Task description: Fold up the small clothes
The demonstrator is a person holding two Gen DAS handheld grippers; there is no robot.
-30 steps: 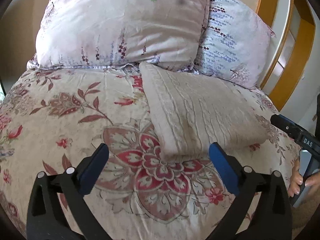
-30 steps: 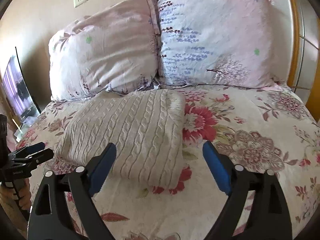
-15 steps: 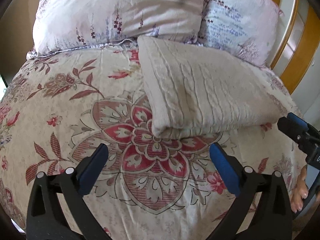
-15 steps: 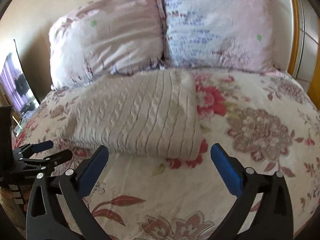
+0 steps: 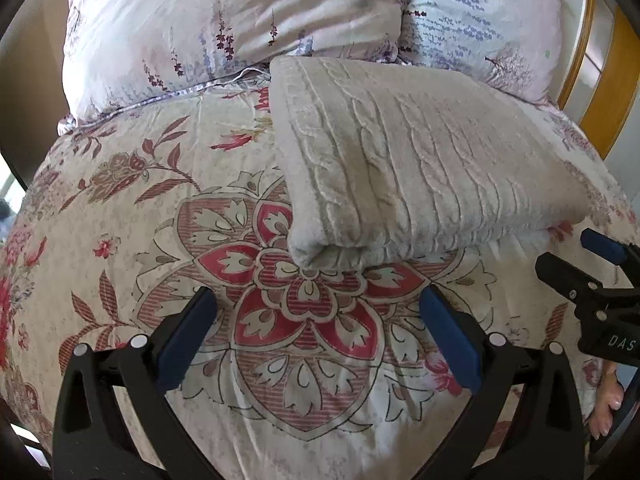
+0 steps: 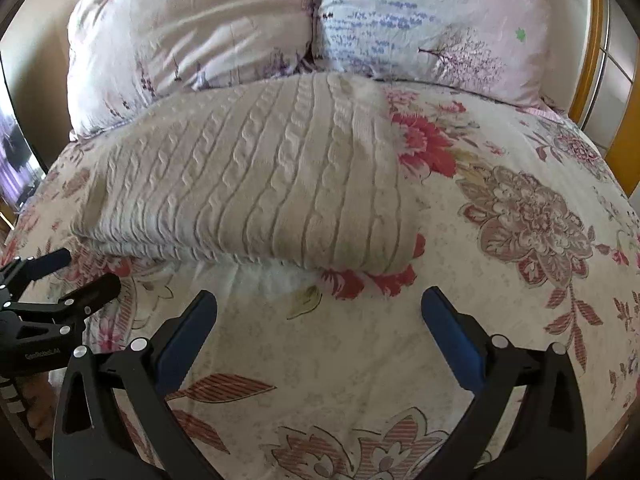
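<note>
A cream cable-knit sweater (image 5: 408, 164) lies folded in a thick rectangle on the floral bedspread (image 5: 160, 240), its far end against the pillows. It also shows in the right wrist view (image 6: 256, 184). My left gripper (image 5: 318, 320) is open and empty, just short of the sweater's near left corner. My right gripper (image 6: 318, 320) is open and empty, just short of the sweater's near right edge. Each gripper shows in the other's view: the right one at the right edge (image 5: 576, 264), the left one at the left edge (image 6: 68, 276).
Two floral pillows (image 5: 224, 24) (image 6: 432, 20) stand against the head of the bed behind the sweater. A yellow wooden frame (image 5: 608, 80) runs along the bed's right side. A screen (image 6: 16, 160) stands left of the bed.
Both grippers have moved forward and down toward the sweater's near edge, so it looms larger. Both stay open. The sweater has not moved.
</note>
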